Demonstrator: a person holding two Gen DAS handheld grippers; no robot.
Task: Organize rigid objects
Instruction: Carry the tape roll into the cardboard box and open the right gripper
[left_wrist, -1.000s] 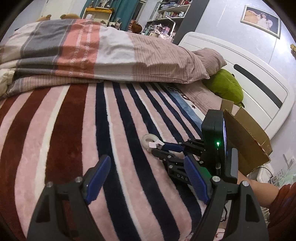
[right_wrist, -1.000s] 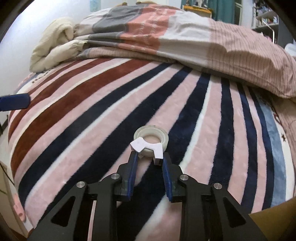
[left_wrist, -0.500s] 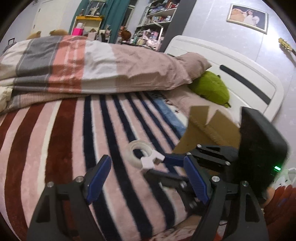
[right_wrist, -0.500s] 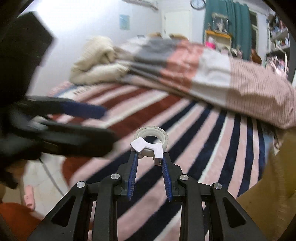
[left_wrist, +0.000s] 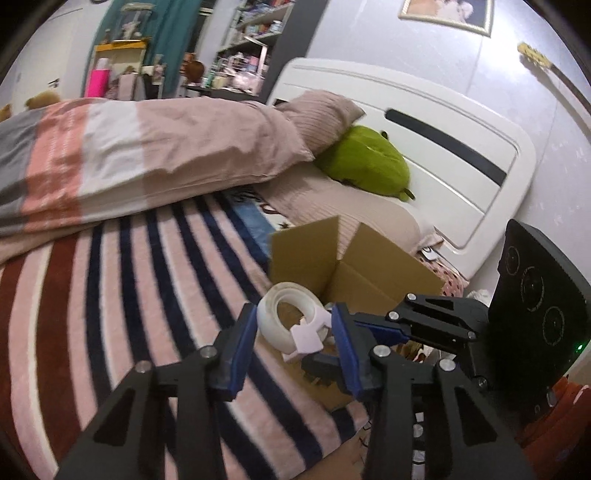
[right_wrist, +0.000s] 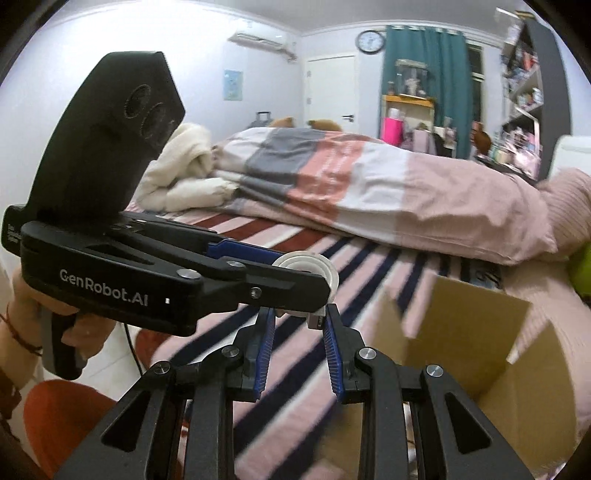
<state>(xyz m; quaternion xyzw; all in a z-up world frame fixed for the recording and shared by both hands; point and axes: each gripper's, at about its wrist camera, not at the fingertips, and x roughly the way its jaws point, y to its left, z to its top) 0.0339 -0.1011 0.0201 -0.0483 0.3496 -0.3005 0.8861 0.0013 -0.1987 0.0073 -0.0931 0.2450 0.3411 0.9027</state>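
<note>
Only readable text is "GenRobot.AI" in white on the side of the left gripper, which crosses in front of the right wrist camera with its fingers spread either side of the tape dispenser, not visibly clamping it. That dispenser is a white roll of clear tape with a small white cutter tab, held up in the air by the tab in the nearly closed right gripper, ring standing on edge with its hole facing roughly toward the left camera. Just past it sits the open cardboard box on the striped blanket, then the green plush by the white headboard.
</note>
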